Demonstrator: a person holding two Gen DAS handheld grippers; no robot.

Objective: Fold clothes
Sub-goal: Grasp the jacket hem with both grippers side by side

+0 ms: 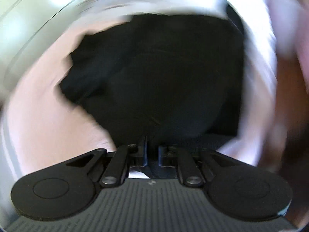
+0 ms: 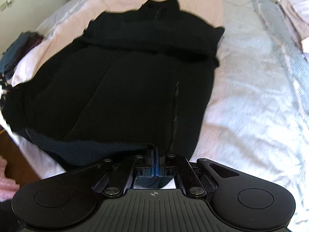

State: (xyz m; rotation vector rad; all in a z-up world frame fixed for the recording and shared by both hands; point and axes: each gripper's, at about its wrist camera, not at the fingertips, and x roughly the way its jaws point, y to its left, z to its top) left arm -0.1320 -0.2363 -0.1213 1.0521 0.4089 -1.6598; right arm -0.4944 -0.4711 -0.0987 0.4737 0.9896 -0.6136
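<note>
A black zip-up garment (image 2: 123, 81) lies spread on the bed, collar at the far end, with one sleeve folded across its upper part. My right gripper (image 2: 154, 152) is shut on its near hem, and dark cloth shows under the fingers. The left wrist view is blurred. There the same black garment (image 1: 158, 73) fills the middle. My left gripper (image 1: 152, 148) has its jaws nearly together at the garment's near edge, with dark fabric pinched between them.
The bed is covered with a pale pink and white sheet (image 2: 251, 96). A pile of dark clothes (image 2: 17, 48) sits at its left edge, and folded pink items (image 2: 293, 13) lie at the far right. A wooden floor (image 2: 17, 154) shows at lower left.
</note>
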